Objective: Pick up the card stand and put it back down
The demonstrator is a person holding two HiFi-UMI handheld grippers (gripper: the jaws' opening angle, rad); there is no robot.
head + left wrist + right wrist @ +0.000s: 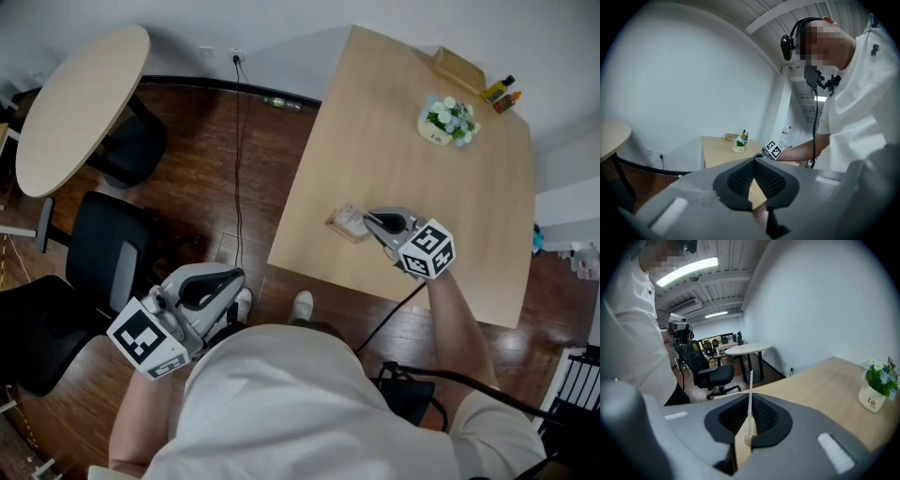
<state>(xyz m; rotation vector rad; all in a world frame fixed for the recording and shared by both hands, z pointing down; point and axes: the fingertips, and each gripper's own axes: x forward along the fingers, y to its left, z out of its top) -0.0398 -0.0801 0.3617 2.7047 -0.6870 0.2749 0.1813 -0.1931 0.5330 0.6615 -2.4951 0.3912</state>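
The card stand (pixel 347 222), a thin clear panel on a small wooden base, is near the front left edge of the light wooden table (pixel 441 216). My right gripper (pixel 367 221) is shut on it. In the right gripper view the panel (pixel 750 394) runs edge-on between the black pads, with the wooden base (pixel 742 448) low between the jaws. I cannot tell whether the base touches the tabletop. My left gripper (pixel 208 287) hangs off the table beside the person's hip, and its pads (pixel 740 178) meet at the tips with nothing in them.
A small pot of flowers (pixel 448 120), a wooden box (pixel 458 67) and little bottles (pixel 502 92) stand at the table's far end. A round table (pixel 80 103) and black office chairs (pixel 103 253) are on the dark wooden floor to the left. A cable (pixel 238 169) lies on the floor.
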